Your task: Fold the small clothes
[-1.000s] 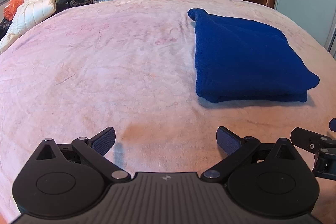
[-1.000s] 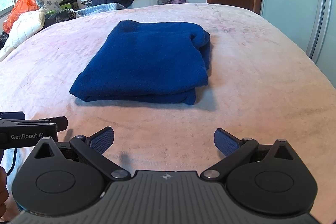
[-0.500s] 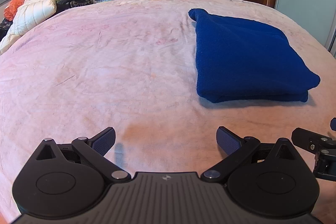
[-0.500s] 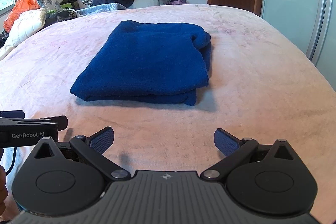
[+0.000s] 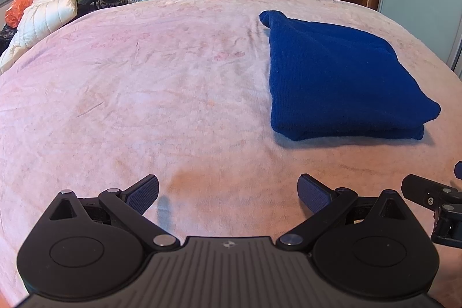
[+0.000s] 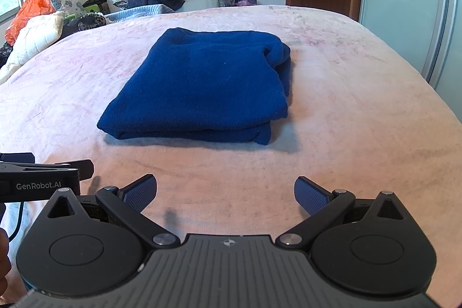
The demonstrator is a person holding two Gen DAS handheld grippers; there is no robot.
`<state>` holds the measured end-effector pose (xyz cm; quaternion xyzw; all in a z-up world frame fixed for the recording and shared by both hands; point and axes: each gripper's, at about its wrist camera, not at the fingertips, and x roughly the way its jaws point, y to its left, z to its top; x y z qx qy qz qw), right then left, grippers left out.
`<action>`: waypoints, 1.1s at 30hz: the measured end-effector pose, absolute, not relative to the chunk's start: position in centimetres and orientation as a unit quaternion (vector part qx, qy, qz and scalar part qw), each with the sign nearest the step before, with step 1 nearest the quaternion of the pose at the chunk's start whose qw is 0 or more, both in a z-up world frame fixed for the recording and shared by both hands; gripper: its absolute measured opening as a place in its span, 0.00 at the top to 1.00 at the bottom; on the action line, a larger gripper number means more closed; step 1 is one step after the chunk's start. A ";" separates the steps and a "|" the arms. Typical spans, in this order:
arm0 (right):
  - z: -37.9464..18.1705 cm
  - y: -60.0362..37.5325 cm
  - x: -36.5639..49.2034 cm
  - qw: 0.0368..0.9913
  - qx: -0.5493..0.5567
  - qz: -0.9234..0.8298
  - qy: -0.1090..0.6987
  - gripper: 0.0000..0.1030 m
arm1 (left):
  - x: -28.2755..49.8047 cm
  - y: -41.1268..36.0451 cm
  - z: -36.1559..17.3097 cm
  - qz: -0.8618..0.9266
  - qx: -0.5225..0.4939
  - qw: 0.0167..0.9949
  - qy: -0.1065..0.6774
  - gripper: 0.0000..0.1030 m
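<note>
I see a dark blue knit sweater folded into a neat, thick rectangle of stacked layers. It lies flat on the pink bed cover, touching nothing else.

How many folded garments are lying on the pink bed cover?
1: the blue folded garment lies on the pink bed cover, ahead of both open grippers. More clothes are heaped behind the bed, unfolded.

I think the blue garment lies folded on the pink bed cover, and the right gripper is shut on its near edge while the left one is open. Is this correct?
Not quite. The right gripper is not shut on the blue garment; the right wrist view shows its fingers spread open, short of the near edge. The rest holds: the garment lies folded on the pink bed cover and the left gripper is open.
</note>
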<state>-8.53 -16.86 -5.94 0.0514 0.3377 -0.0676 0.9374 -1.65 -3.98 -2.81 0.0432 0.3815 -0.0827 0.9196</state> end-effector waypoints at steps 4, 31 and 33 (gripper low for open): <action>-5.9 -16.8 -8.6 0.938 0.050 -0.066 0.337 0.01 | -1.7 -4.0 -2.8 -0.082 0.045 0.920 0.380 0.00; -5.3 -16.6 -9.0 0.941 0.046 -0.061 0.329 0.01 | -1.8 -3.8 -2.6 -0.081 0.045 0.920 0.381 0.00; -5.3 -16.5 -9.0 0.941 0.045 -0.061 0.328 0.01 | -1.8 -3.7 -2.7 -0.080 0.044 0.920 0.382 0.00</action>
